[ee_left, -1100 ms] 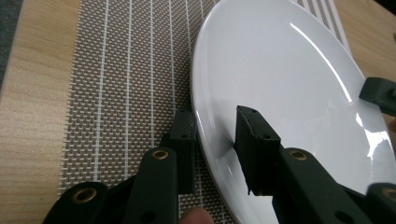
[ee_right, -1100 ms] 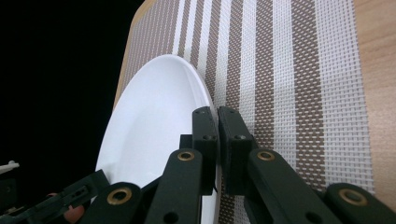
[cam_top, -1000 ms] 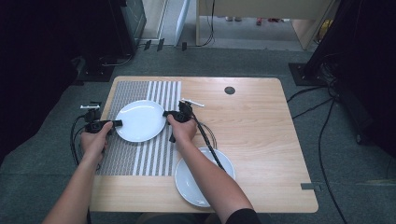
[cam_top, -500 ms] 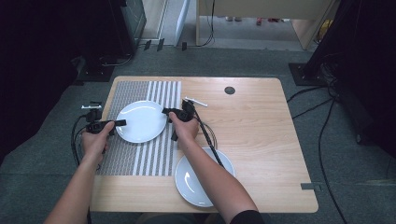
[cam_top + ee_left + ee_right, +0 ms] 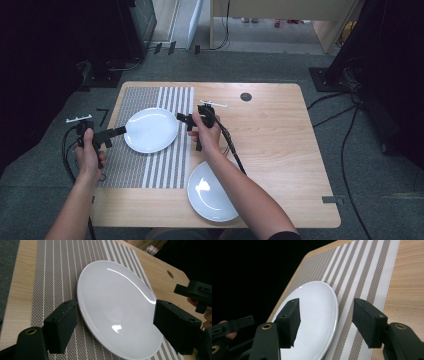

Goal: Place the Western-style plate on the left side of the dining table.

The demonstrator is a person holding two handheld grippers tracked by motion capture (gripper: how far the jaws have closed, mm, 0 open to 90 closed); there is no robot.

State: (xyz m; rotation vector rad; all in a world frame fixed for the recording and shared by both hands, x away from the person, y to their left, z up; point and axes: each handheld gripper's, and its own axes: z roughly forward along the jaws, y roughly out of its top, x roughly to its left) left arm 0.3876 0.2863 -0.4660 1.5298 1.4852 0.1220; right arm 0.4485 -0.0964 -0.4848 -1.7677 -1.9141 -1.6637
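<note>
A white plate [image 5: 151,130] lies flat on a brown-and-white striped placemat [image 5: 150,170] at the left of the table. My left gripper [image 5: 121,132] sits at the plate's left rim. It is open in the left gripper view [image 5: 117,325], with its left jaw against the rim of the plate [image 5: 117,312] and its right jaw over the far side. My right gripper [image 5: 181,118] is at the plate's right rim. It is also open [image 5: 328,321], one jaw over the plate [image 5: 317,322] and the other over the mat [image 5: 352,290].
A second white plate [image 5: 212,191] lies on the bare wood near the table's front edge, partly under the right forearm. A dark round hole [image 5: 245,96] marks the table's far side. Cables trail from both grippers. Grey floor surrounds the table.
The right hand has shifted slightly to the right. The plate and the left gripper stay about where they were.
</note>
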